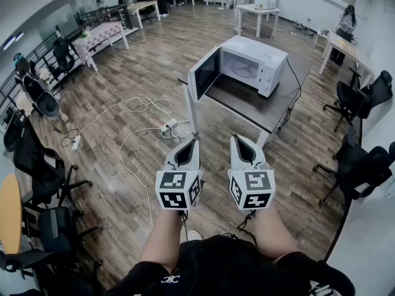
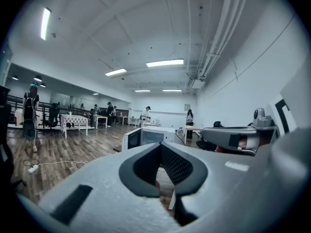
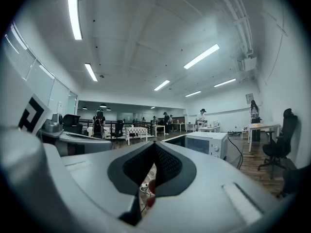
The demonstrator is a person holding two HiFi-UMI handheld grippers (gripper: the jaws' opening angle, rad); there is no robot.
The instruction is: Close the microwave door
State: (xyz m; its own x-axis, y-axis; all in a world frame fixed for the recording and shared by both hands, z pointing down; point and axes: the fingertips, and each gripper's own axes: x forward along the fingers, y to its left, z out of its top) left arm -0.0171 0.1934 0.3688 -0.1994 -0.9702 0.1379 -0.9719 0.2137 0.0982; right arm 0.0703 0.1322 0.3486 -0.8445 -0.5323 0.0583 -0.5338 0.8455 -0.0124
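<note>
Left gripper [image 1: 191,143]: fingers clenched, tips together, nothing grasped. Right gripper [image 1: 238,140]: fingers likewise clenched, empty. White microwave [image 1: 254,61]: well ahead of both sets of fingers, on dark table [image 1: 247,106]. Microwave door [image 1: 205,74]: standing open, on the side toward the left fingers, well apart from both grippers.

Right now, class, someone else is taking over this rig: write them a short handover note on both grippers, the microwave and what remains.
Left gripper: fingers shut, empty.
Right gripper: fingers shut, empty. The two are side by side, well short of the table and touching nothing.
The white box-shaped microwave sits on the dark rectangular table. Its black-windowed door stands wide open, swung out to the left in the head view.
Done: nothing yet.
Left: move in and push the door closed.
</note>
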